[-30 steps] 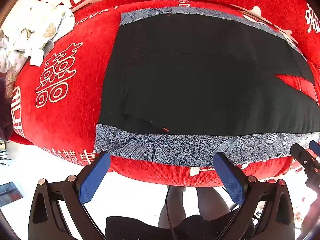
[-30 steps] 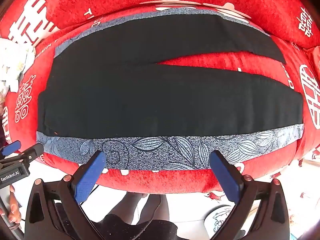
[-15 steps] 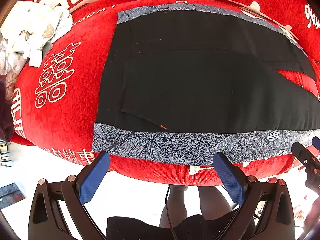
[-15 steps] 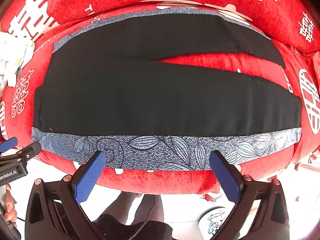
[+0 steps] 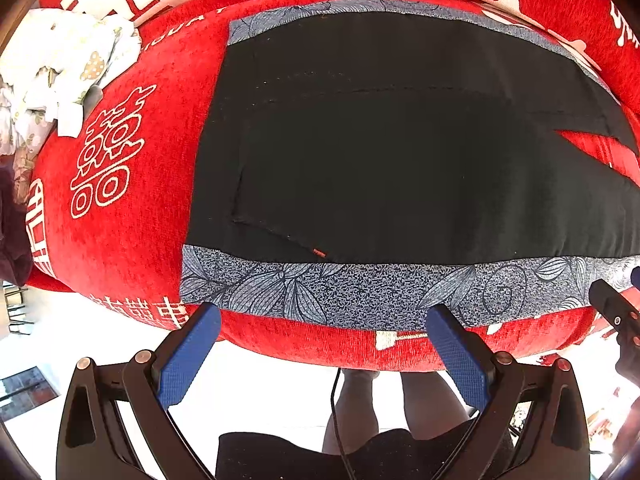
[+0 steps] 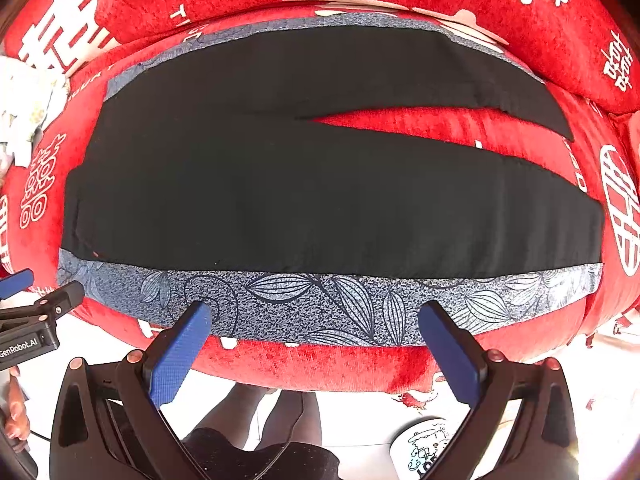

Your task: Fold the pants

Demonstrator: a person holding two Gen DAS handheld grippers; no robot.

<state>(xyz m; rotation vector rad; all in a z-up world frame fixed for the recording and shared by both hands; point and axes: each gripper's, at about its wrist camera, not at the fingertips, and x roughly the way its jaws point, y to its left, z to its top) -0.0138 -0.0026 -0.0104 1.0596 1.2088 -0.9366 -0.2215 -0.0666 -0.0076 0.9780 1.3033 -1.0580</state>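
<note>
Red sofa [image 6: 360, 364], flat black pants [image 6: 320, 200], grippers wide

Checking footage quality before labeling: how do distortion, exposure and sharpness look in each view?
Left wrist view: strong fisheye bulge, dark vignetted corners, black pants nearly detail-free, floor blown out. Right wrist view: same bulge, sharp leaf-print trim, overexposed floor, pants seams lost in black.

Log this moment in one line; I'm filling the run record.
stage: pre-grasp | black pants with blue leaf-print side stripes: flat on red sofa, unfolded | left tool: open | right tool: open
</note>
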